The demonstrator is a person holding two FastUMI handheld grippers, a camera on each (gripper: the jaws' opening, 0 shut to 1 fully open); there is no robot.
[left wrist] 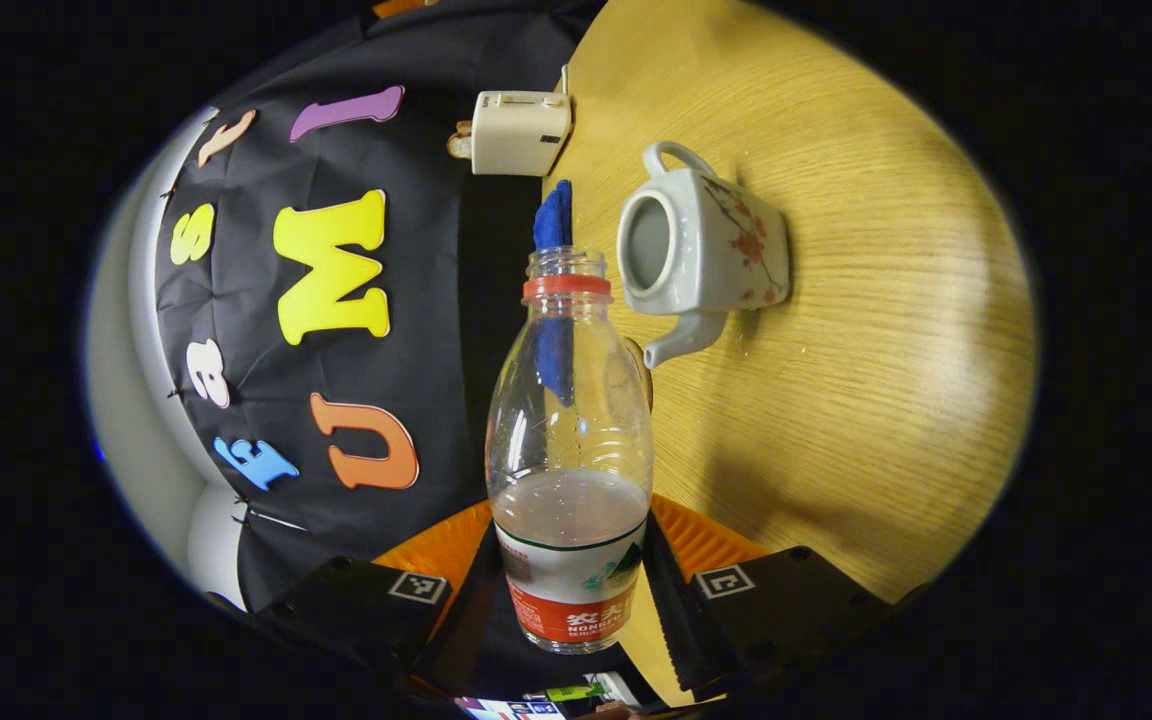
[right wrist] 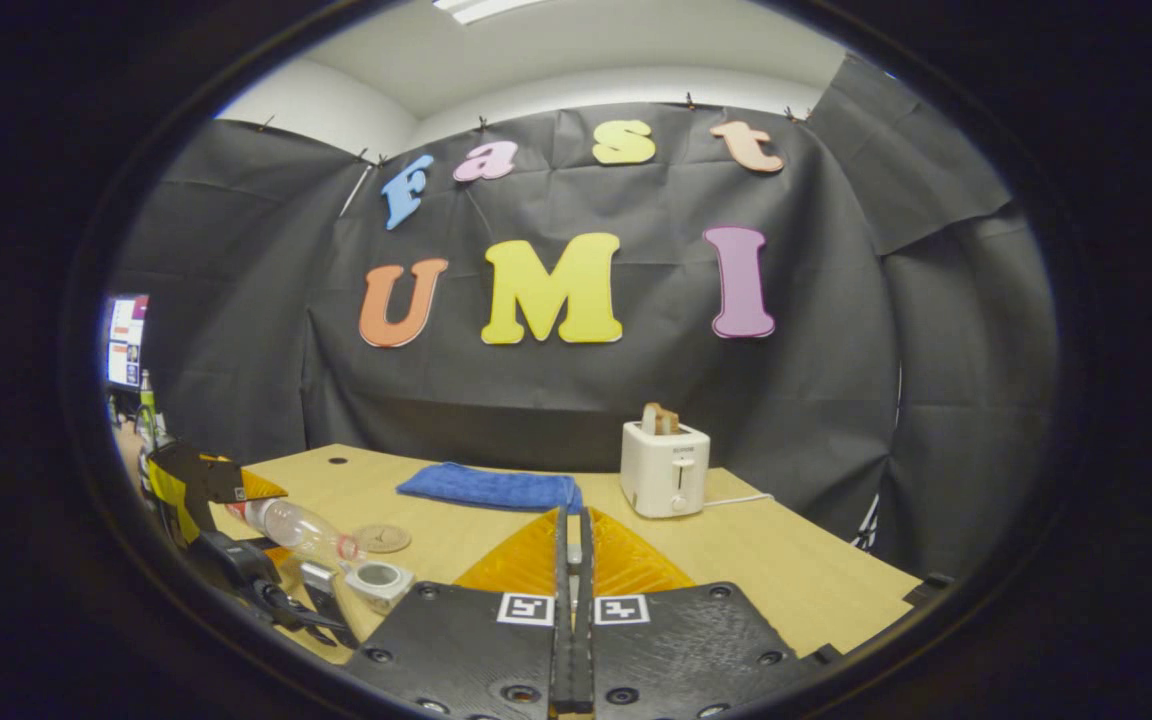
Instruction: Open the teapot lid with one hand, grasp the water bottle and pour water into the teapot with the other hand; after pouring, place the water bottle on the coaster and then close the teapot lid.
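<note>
We hold water bottle (left wrist: 569, 470) clamped in left gripper (left wrist: 571, 590), tipped, mouth just short of open teapot (left wrist: 701, 250). Right gripper (right wrist: 572, 560) fingers together, lid unseen. We advise mouth over teapot opening, slow tilt; coaster (right wrist: 382, 538) sits beside teapot.

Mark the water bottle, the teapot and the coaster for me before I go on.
water bottle (left wrist: 570, 420): left gripper view, clear body above the waterline.
teapot (left wrist: 736, 250): left gripper view, flowered side wall.
coaster (right wrist: 382, 538): right gripper view, middle of the round disc.
</note>
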